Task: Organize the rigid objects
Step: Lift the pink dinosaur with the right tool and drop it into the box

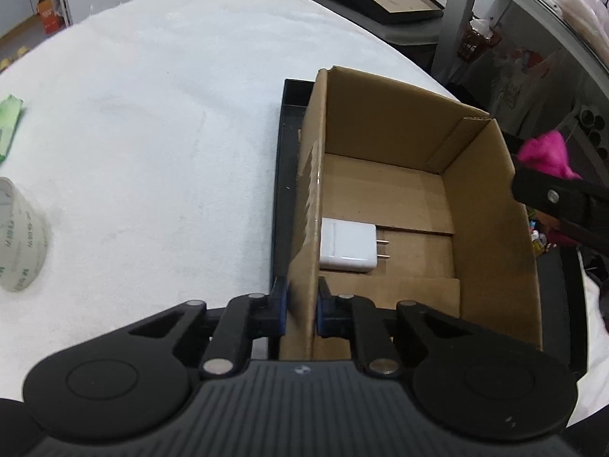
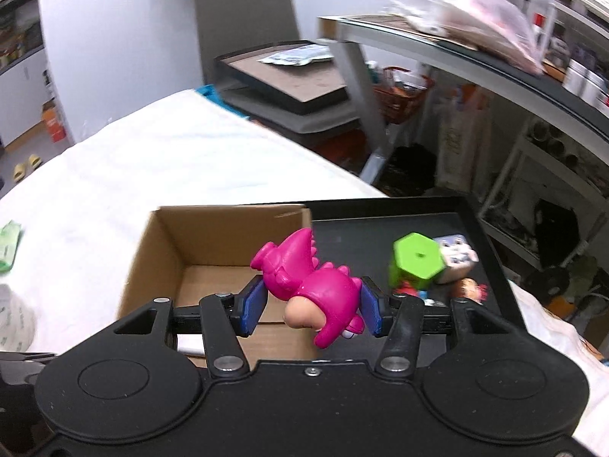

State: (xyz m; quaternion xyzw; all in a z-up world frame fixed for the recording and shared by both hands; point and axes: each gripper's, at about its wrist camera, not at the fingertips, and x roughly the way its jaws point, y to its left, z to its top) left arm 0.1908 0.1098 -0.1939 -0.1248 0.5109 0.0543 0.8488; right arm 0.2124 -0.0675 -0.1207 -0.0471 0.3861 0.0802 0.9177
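My left gripper is shut on the near left wall of an open cardboard box, which sits in a black tray. A white charger plug lies on the box floor. My right gripper is shut on a pink dinosaur toy and holds it above the box's right wall. The toy and the right gripper also show at the right edge of the left wrist view.
The black tray holds a green hexagonal block, a patterned cube and small figures. A tape roll and a green packet lie on the white cloth at the left. Shelves and a desk stand beyond.
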